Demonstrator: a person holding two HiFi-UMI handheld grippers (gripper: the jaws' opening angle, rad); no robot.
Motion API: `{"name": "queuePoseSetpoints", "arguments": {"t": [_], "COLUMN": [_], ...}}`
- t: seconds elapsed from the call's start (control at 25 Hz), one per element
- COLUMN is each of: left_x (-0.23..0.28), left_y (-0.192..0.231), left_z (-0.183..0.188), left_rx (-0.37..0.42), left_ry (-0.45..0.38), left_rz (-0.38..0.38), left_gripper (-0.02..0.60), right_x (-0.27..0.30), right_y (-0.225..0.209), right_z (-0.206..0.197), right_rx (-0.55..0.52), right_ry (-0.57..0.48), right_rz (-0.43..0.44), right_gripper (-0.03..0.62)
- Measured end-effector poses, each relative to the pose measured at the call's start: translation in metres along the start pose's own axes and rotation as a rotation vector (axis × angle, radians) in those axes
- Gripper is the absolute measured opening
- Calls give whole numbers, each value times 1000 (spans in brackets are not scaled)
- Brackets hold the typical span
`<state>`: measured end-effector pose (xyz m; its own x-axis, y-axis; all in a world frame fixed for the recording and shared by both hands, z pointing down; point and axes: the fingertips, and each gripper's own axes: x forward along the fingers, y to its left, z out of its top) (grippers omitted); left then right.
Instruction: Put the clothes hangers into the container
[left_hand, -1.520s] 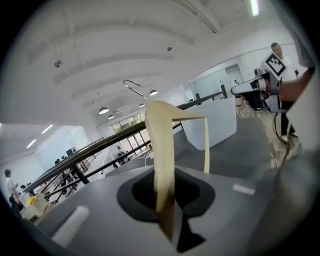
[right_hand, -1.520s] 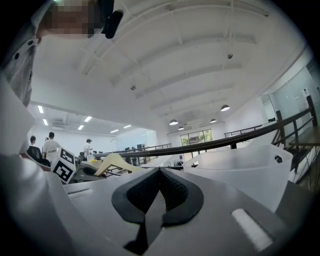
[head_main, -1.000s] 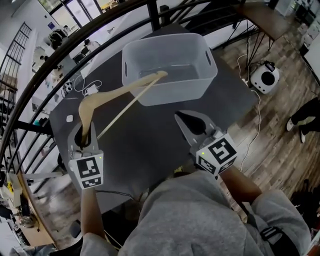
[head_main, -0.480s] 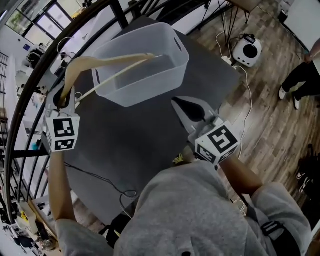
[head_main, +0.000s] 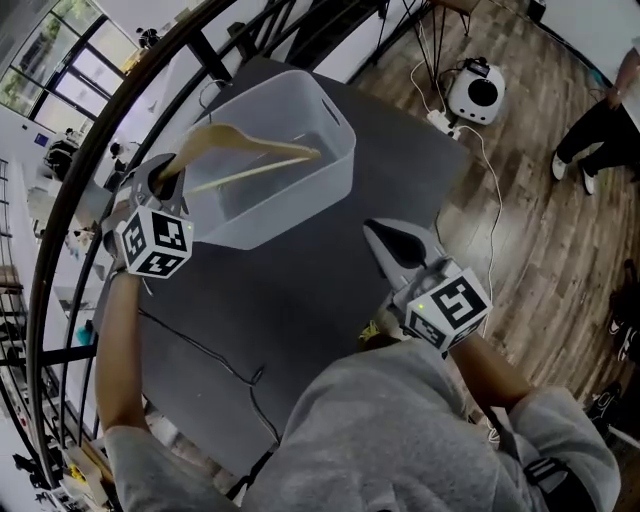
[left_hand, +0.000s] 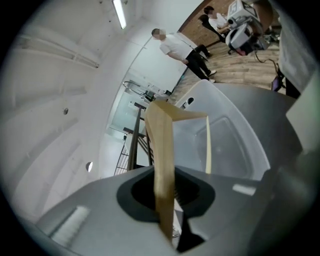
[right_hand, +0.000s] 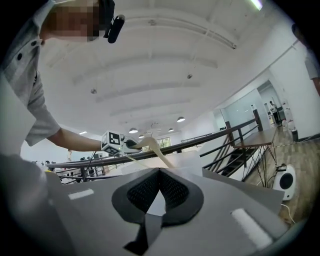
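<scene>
Hidden parts
The left gripper covers one end of the wooden hanger and the container's near corner; a grey sweater hides the table's near edge.

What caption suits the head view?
Left tool grips a pale wooden clothes hanger over the translucent plastic container; right tool hovers shut and empty.

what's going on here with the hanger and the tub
A person works with a gripper in each hand. The left gripper is shut on a wooden hanger, holding it over the open plastic container on the dark table. The right gripper is shut and empty, hovering over the table.
</scene>
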<state>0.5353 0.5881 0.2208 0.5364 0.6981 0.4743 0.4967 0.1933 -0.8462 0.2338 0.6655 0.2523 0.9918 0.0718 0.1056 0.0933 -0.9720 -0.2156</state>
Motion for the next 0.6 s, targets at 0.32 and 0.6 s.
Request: {"name": "queuePoseSetpoints", "arguments": {"t": [0.32, 0.6], "left_x": [81, 121], "left_y": [-33, -46], "left_z": [28, 26], "left_rx": [164, 157], "left_ry": [9, 34], "left_rz": [-109, -140], "left_gripper": [52, 51], "right_x": [-6, -20], "right_y": [-16, -37], "right_z": [-7, -8], "right_rx": [28, 29], "right_ry": [23, 15], "right_rz": [-64, -140], "right_gripper": [-3, -3]}}
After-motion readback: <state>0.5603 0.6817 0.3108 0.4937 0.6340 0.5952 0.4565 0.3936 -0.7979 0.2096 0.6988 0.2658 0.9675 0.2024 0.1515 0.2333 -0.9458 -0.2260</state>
